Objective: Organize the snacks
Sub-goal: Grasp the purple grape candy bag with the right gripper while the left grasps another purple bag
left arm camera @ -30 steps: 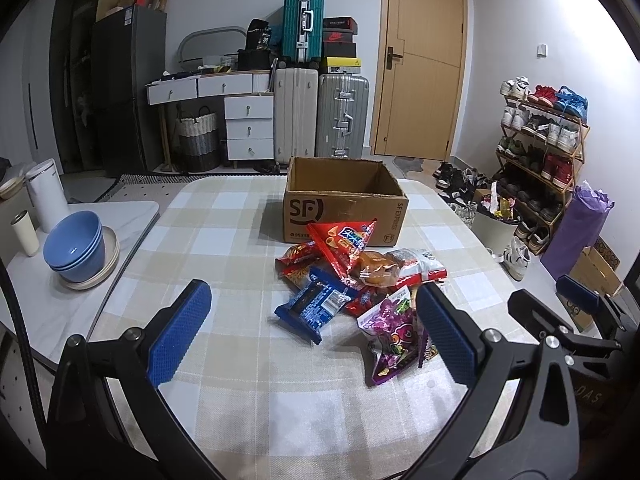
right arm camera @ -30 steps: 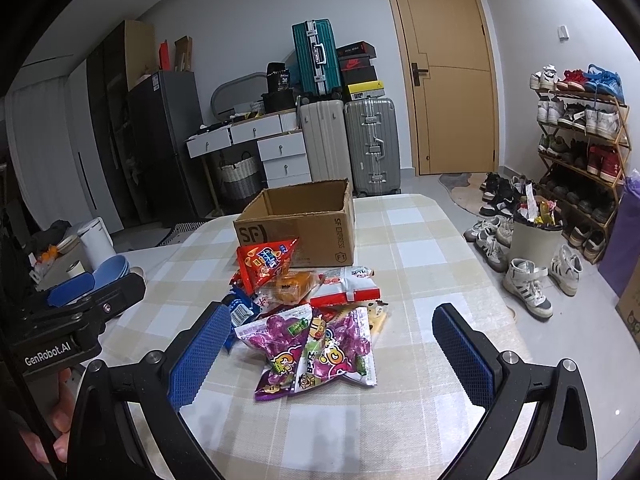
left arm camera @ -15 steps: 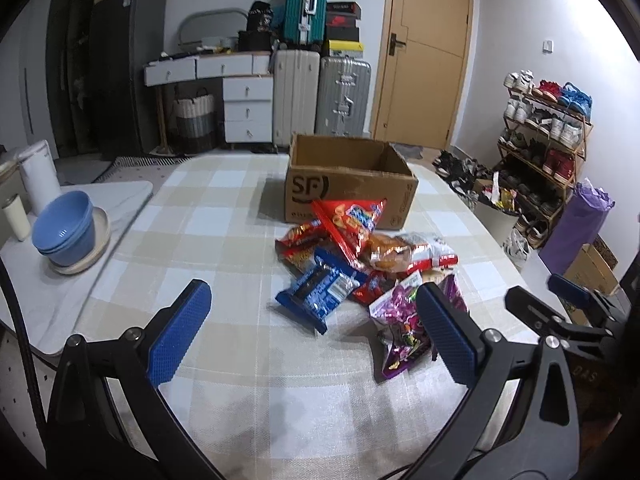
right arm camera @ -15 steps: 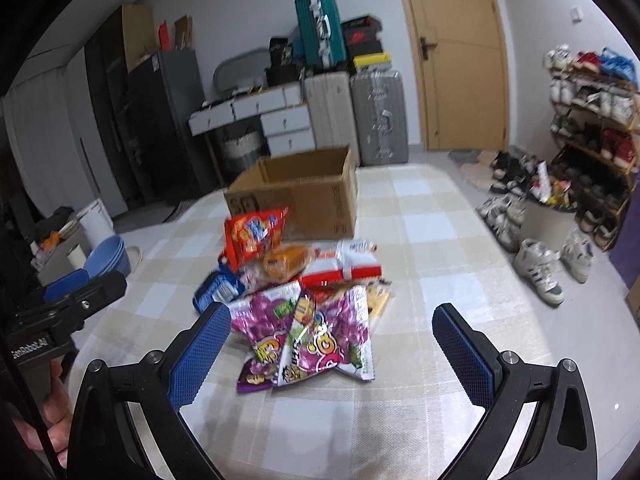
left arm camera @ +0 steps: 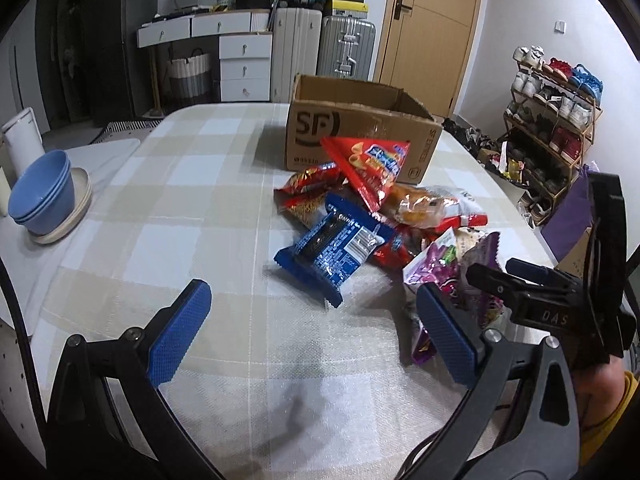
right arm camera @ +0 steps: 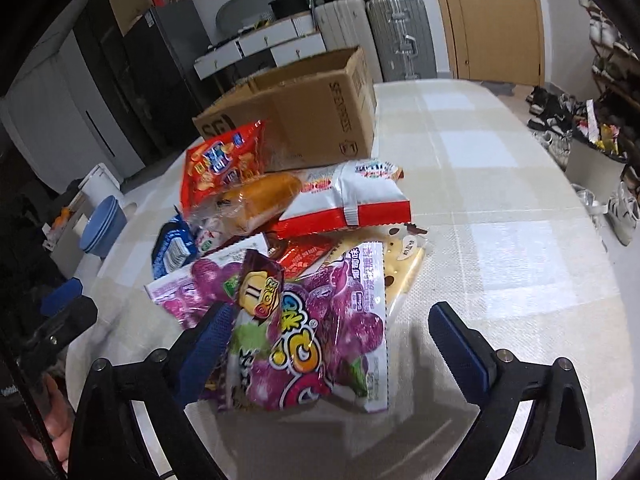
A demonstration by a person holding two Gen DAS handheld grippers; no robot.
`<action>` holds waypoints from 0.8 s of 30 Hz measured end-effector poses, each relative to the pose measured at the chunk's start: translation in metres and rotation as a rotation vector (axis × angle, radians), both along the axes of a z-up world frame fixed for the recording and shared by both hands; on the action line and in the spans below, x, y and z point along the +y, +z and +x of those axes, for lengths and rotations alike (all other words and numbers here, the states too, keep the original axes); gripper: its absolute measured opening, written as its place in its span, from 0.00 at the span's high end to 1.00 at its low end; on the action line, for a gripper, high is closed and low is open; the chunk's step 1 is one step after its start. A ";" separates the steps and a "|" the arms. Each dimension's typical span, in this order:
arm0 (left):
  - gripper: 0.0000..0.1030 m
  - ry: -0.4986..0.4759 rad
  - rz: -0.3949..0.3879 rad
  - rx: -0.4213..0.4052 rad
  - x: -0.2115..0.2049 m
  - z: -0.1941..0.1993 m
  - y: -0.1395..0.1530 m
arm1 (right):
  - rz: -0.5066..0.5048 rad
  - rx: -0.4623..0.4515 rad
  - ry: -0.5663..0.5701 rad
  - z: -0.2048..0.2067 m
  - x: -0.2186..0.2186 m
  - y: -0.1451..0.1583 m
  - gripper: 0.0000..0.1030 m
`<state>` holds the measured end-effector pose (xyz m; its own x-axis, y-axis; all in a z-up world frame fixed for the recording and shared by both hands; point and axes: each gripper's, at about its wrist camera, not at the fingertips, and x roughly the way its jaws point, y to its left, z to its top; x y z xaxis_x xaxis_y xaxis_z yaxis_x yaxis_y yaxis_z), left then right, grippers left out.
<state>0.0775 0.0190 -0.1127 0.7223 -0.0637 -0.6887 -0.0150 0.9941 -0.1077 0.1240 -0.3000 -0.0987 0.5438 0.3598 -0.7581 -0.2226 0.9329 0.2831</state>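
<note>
A pile of snack packs lies on the checked tablecloth in front of an open cardboard box [left arm camera: 360,136] [right arm camera: 304,108]. My left gripper [left arm camera: 312,336] hangs open over bare cloth, just short of a blue cookie pack [left arm camera: 332,244]. My right gripper [right arm camera: 334,350] straddles a purple grape candy bag [right arm camera: 316,360]; its jaws are closing. The left pad is at the bag's edge and the right pad stands clear of it. Behind lie a white-and-red pack [right arm camera: 352,200], a wrapped bread [right arm camera: 256,196] and a red chip bag [right arm camera: 220,164]. The right gripper [left arm camera: 540,292] shows at the pile's right.
Stacked blue bowls [left arm camera: 42,196] on a plate and a white canister [left arm camera: 22,140] stand on the left side table. The table's right edge drops toward a shoe rack [left arm camera: 552,108]. Suitcases [left arm camera: 320,40] and drawers line the back wall.
Both grippers have come down and forward toward the pile. The right one now has the purple candy bag between its fingers, and its jaws have narrowed a little.
</note>
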 end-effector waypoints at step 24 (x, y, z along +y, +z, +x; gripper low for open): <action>0.01 -0.184 -0.118 0.123 -0.057 0.050 -0.042 | 0.192 -0.059 -0.038 -0.050 -0.041 0.009 0.46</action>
<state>0.1273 -0.0381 -0.1549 0.6023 -0.2715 -0.7507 0.1446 0.9619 -0.2319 0.0742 -0.3407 -0.0894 0.6015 0.4731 -0.6437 -0.2099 0.8711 0.4440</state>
